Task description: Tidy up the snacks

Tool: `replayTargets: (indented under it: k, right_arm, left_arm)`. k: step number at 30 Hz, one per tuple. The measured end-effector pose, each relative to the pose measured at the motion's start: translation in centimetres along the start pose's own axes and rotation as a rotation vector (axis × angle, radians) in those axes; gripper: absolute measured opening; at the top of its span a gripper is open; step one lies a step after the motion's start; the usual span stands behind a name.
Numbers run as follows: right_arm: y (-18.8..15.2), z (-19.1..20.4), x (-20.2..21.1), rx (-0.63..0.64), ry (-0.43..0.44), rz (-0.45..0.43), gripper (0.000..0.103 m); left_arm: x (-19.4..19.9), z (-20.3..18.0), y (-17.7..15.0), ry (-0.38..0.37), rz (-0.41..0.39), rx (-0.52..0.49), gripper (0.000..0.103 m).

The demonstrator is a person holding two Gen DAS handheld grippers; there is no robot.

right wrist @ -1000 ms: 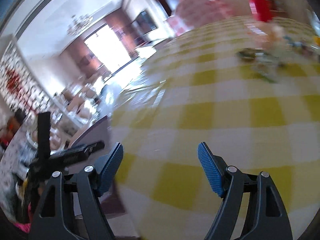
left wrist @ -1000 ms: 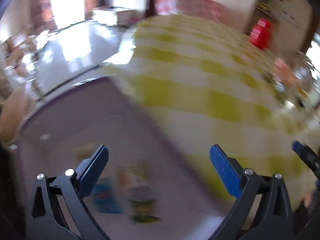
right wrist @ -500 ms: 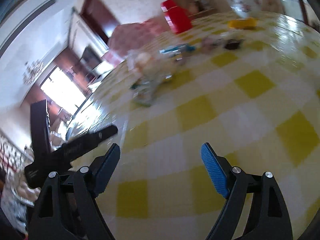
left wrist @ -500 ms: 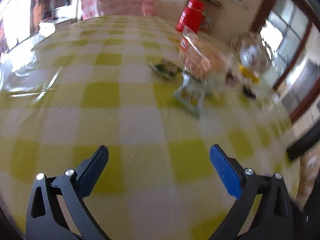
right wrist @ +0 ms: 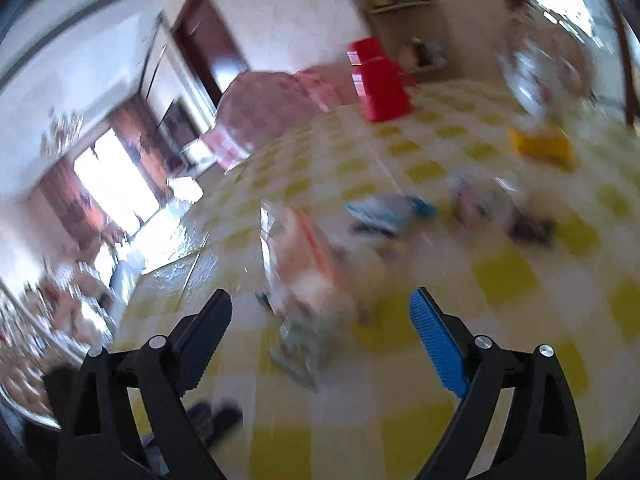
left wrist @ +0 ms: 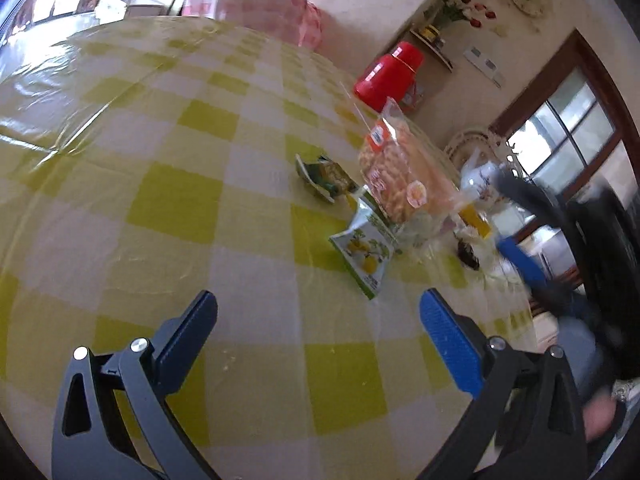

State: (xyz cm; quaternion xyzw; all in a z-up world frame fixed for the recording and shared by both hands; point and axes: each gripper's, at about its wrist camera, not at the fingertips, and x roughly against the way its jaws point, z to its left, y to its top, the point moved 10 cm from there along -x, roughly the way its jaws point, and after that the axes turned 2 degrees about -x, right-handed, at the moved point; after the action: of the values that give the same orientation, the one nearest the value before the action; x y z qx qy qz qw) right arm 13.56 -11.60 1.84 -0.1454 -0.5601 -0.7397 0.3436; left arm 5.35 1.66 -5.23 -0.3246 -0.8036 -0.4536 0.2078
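Snacks lie in a cluster on the yellow-checked tablecloth (left wrist: 168,208). In the left wrist view a clear bag of biscuits (left wrist: 394,176) leans over a green-and-white pouch (left wrist: 366,250), with a small dark green packet (left wrist: 326,176) to their left. My left gripper (left wrist: 318,312) is open and empty, short of the pouch. The right wrist view is blurred: the clear bag (right wrist: 308,256) and the pouch (right wrist: 304,340) sit just ahead of my right gripper (right wrist: 320,308), whose jaws are opening with nothing pressed between them. The other gripper shows blurred at the left wrist view's right edge (left wrist: 532,240).
A red container (left wrist: 390,74) stands at the table's far side, with a pink checked cover (left wrist: 260,4) behind it. A white teapot (left wrist: 482,184), a yellow piece (left wrist: 474,218) and small dark packets (left wrist: 468,254) lie right of the snacks. Blue packets (right wrist: 390,210) show further back.
Both views swung from the table's left edge and a purple-rimmed bin across to the snack cluster. The right gripper's jaws widened and it came close to the clear bag and pouch.
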Motion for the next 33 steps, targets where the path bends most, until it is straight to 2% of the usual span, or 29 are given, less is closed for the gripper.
replayTargets:
  k: [3,6,8,9,11,12,14,18,20,22,26,29,33]
  right_arm:
    - [1.5,1.6,-4.4,0.135,-0.089,0.082,0.088]
    - [1.0,2.4,-8.0,0.238,-0.152,0.167,0.088]
    - [0.5,2.6,-9.3,0.339,-0.216,0.180,0.087]
    - [0.0,2.5,-9.6,0.372,-0.236,0.195,0.084]
    - [-0.9,1.8,-9.7,0.395,-0.241,0.230,0.061]
    - [-1.0,1.0,-9.5,0.368,-0.211,0.231,0.046]
    - [-0.8,-0.1,-7.4,0.295,-0.169,0.198,0.044]
    - [-1.2,-2.8,0.3,0.112,0.007,0.071,0.043]
    - [-2.5,-4.7,3.2,0.096,-0.013,0.032,0.043]
    - [-4.4,-6.7,4.8,0.071,-0.043,0.040,0.043]
    - [-8.3,-11.3,6.4,0.051,-0.175,0.068,0.044]
    - [-9.2,-13.0,6.6,-0.012,-0.157,0.069,0.044]
    - [-9.6,-13.3,6.0,-0.045,-0.123,0.082,0.044]
  left_arm:
    - [0.0,-0.1,0.0,-0.005,-0.001,-0.004,0.101]
    - [-0.1,-0.8,-0.1,-0.003,0.000,-0.050,0.101]
    - [-0.3,-1.1,-0.2,0.003,0.008,-0.078,0.101]
    - [-0.5,-1.2,-0.3,0.006,0.017,-0.083,0.101]
    - [-0.4,-1.2,-0.3,0.006,0.013,-0.085,0.101]
    - [-0.4,-1.2,-0.3,0.005,0.013,-0.082,0.101]
    - [-0.4,-1.1,-0.3,0.006,0.018,-0.076,0.101]
    - [-0.4,-1.2,-0.4,0.007,0.020,-0.080,0.101]
    - [-0.5,-1.3,-0.4,0.008,0.025,-0.086,0.101]
    - [-0.7,-1.4,-0.4,0.007,0.033,-0.095,0.101]
    - [-1.0,-1.8,-0.7,0.010,0.046,-0.121,0.101]
    - [-1.3,-1.9,-1.0,0.019,0.062,-0.141,0.101]
    - [-1.6,-2.2,-1.4,0.058,0.080,-0.173,0.101]
